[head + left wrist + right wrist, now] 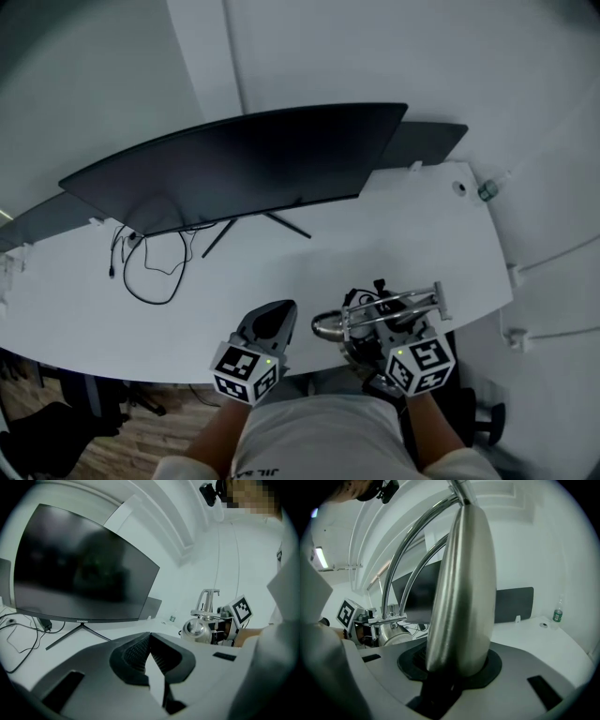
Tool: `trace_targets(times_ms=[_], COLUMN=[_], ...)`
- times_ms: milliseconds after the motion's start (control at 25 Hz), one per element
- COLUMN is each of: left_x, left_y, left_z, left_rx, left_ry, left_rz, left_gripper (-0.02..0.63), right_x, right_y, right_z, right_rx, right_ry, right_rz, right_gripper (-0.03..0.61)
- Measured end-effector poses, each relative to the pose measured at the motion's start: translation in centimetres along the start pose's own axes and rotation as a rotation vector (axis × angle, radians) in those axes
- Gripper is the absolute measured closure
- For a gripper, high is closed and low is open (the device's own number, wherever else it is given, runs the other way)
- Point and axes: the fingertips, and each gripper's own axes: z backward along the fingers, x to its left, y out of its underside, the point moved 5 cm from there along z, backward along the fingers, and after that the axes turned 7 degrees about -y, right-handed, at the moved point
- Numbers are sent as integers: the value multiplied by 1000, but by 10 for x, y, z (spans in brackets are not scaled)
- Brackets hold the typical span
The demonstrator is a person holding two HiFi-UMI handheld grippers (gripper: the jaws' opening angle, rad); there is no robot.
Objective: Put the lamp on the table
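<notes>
Right gripper [457, 667] clamped, jaws partway apart, on a broad brushed-metal part of the lamp [461, 597]; pads mostly hidden behind it, curved rods cut off above. Left gripper [150, 660] closed, empty. Lamp well in front of the monitor [244, 164], at the table [394, 234] edge; contact with tabletop unclear.

Lamp [464, 588] top beyond frame edge

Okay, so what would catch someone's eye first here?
The big curved black monitor spans the back of the white desk. Over the desk's near edge, the right gripper is clamped on a shiny metal lamp, with the left gripper beside it, shut and empty.
</notes>
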Motion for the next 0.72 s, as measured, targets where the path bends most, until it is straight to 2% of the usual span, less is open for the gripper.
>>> trace_targets(times_ms=[440, 720], left_x=[39, 58], left_y=[2, 11], left_z=[-31, -49], left_rx=[-9, -6], left_ry=[-112, -153], left_rz=[4, 22], left_gripper=[611, 611], right_x=[-33, -50], right_y=[-13, -14], right_z=[-60, -95], right_rx=[13, 9], right_ry=[-29, -28], right_rz=[39, 57], right_gripper=[433, 433])
